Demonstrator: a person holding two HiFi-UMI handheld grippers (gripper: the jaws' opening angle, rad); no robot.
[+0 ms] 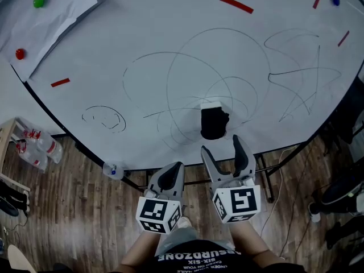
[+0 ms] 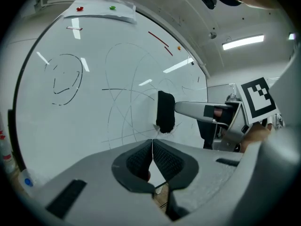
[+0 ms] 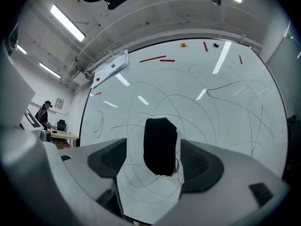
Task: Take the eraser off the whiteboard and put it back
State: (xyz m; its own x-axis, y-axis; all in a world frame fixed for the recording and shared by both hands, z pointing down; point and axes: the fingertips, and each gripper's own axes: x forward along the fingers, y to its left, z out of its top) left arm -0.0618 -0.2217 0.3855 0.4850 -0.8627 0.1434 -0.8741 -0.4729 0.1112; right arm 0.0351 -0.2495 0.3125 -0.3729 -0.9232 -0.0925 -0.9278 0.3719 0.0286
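Note:
A black eraser point(image 1: 214, 121) point(image 3: 160, 145) point(image 2: 165, 111) sticks to the whiteboard point(image 1: 170, 33) near its lower edge, amid thin scribbled lines. My right gripper point(image 1: 223, 151) point(image 3: 155, 161) is open, its jaws apart on either side of the eraser and just short of it. My left gripper point(image 1: 169, 172) point(image 2: 152, 159) hangs below the board's edge to the left of the right one, shut with nothing between its pads.
Red magnetic strips point(image 1: 236, 4), a paper sheet point(image 1: 45, 16) held by green point(image 1: 38, 0) and red point(image 1: 20, 54) magnets, and a blue magnet point(image 1: 335, 0) sit on the board. Bottles point(image 1: 40, 147) stand on a shelf at the left. The floor is wood.

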